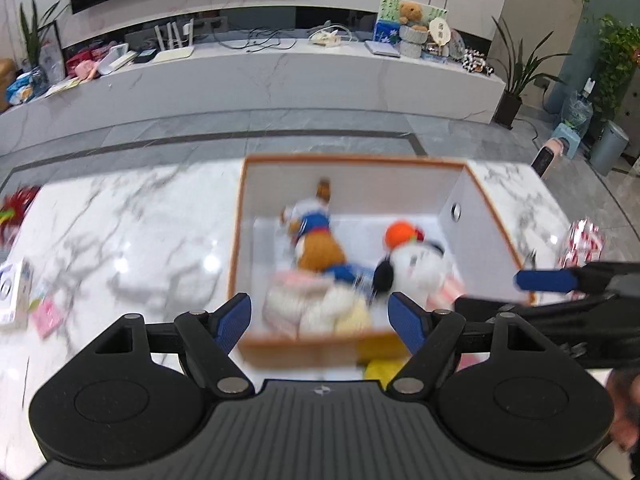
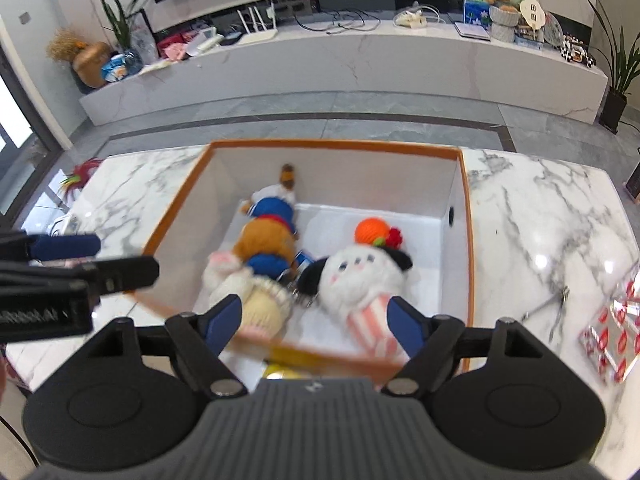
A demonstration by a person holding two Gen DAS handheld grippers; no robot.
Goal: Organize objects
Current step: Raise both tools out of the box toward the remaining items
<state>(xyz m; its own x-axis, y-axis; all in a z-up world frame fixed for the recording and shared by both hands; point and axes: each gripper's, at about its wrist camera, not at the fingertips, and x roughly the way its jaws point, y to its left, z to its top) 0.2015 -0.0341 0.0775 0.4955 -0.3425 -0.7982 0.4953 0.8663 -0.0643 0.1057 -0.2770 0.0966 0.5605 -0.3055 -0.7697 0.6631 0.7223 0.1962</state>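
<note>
An orange-rimmed white box stands on the marble table. Inside lie a brown doll in blue clothes, a white plush dog with an orange hat, and a cream and pink plush. My left gripper is open and empty, above the box's near edge. My right gripper is open and empty, above the near edge too. The right gripper's blue finger shows at the box's right side. The left gripper's finger shows at its left side.
A red and white wrapped packet and a metal clip lie right of the box. A red feathery item, a small box and a pink card lie to the left. Something yellow sits beside the box's near wall.
</note>
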